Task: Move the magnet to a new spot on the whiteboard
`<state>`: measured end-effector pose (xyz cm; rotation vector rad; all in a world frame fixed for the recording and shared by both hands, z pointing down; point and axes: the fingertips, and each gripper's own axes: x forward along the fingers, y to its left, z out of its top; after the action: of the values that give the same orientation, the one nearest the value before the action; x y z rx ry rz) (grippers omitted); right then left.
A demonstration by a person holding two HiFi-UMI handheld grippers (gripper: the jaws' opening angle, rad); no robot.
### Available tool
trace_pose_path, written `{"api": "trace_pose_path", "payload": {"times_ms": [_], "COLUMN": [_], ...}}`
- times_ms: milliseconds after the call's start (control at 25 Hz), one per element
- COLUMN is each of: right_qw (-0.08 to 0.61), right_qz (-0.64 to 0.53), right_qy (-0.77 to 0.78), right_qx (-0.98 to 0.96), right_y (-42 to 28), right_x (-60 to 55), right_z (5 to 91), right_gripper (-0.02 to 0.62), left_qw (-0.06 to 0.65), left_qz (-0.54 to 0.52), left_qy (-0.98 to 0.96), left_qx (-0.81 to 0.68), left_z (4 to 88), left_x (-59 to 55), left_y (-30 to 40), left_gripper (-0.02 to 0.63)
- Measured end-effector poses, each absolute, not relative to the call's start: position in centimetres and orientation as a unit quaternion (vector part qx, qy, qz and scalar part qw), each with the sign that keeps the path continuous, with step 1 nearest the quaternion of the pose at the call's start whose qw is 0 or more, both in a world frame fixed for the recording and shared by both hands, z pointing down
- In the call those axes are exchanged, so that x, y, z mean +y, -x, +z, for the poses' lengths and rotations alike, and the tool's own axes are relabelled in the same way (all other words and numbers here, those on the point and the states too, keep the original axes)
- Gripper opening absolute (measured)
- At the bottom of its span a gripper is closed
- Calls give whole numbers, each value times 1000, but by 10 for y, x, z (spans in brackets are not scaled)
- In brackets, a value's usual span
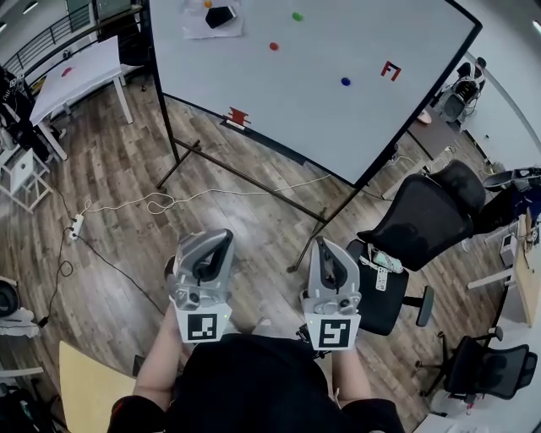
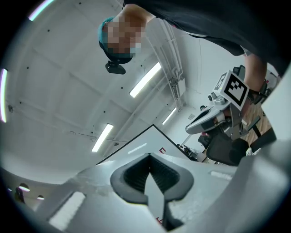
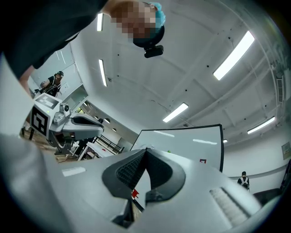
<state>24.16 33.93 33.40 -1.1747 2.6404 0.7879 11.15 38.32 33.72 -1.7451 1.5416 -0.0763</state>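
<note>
The whiteboard (image 1: 338, 51) stands on a wheeled frame well ahead of me. On it sit a green magnet (image 1: 297, 16), a red magnet (image 1: 274, 46) and a blue magnet (image 1: 345, 82), plus a red F-shaped mark (image 1: 390, 70). My left gripper (image 1: 216, 237) and right gripper (image 1: 326, 247) are held close to my body, side by side, far short of the board. Both point up toward it. Each is shut with nothing between its jaws. The board's corner shows past the left gripper (image 2: 149, 156), and the right gripper (image 3: 146, 150) also faces the whiteboard (image 3: 182, 145).
A black eraser (image 1: 221, 16) lies on paper at the board's top. A red clip (image 1: 239, 116) sits on its lower edge. A black office chair (image 1: 423, 224) stands to the right, a white table (image 1: 80, 72) to the left. Cables (image 1: 152, 203) trail over the wooden floor.
</note>
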Motion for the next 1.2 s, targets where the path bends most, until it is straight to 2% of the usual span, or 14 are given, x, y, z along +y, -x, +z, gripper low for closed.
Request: {"api": "trace_pose_path", "payload": {"times_ms": [600, 1200], "right_qw": [97, 113], "right_qz": [278, 278], "right_qy": [400, 372], "right_qx": [868, 879], "right_y": [-209, -168], "right_x": [361, 282], "right_z": [336, 345], "right_gripper": [0, 0], "left_qw": [408, 408], "left_qz": [-25, -44], "left_qy": [696, 678], "left_qx": [590, 610], "left_z": [344, 350], "left_x": [399, 325], "left_y": [-73, -36], "left_gripper": [2, 2]}}
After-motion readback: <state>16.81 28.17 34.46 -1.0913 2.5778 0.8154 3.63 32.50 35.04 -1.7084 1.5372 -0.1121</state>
